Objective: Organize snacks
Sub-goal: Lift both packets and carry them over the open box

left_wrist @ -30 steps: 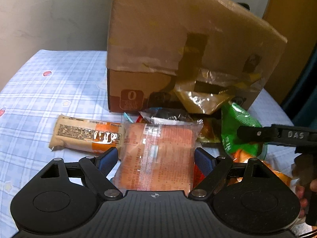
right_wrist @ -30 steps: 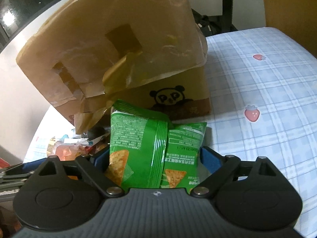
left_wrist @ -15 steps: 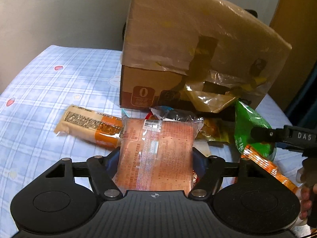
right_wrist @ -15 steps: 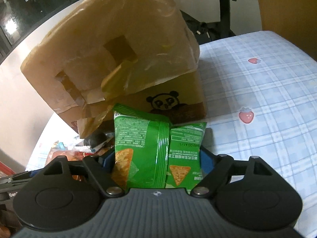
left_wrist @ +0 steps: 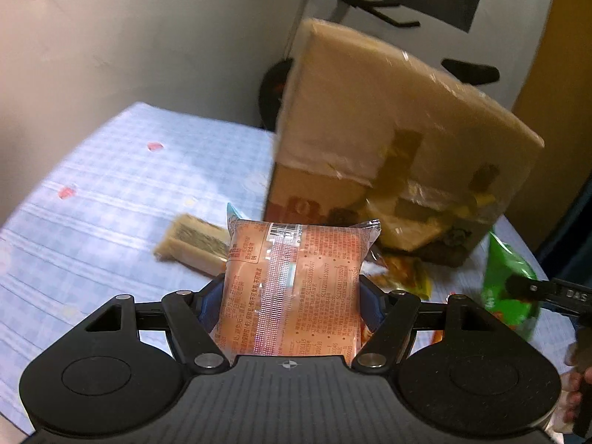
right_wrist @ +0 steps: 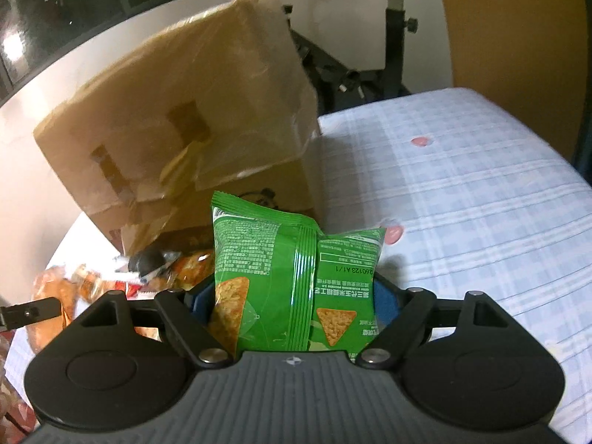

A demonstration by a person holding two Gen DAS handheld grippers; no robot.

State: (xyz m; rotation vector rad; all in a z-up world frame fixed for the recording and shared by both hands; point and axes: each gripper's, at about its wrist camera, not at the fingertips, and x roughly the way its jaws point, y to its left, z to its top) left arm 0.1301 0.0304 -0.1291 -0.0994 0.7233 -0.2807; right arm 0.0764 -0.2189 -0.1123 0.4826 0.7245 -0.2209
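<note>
My left gripper (left_wrist: 291,298) is shut on an orange snack packet (left_wrist: 296,255), which stands up between the blue pads, lifted off the cloth. My right gripper (right_wrist: 292,299) is shut on a green tortilla-chip bag (right_wrist: 288,251), also held above the table. Behind both stands a taped cardboard box (left_wrist: 388,148) with its flap leaning forward, seen in the right wrist view as the same box (right_wrist: 185,129). In the left wrist view the green bag (left_wrist: 507,285) shows at the right edge.
A tan snack bar (left_wrist: 192,248) lies left of the box. Several loose wrappers (right_wrist: 177,270) are piled at the box's foot. The blue plaid tablecloth (right_wrist: 462,185) stretches to the right. An exercise bike frame (right_wrist: 396,37) stands beyond the table.
Both grippers closed onto their packets, the left on the orange one and the right on the green bag, then rose and pulled back from the box with them.
</note>
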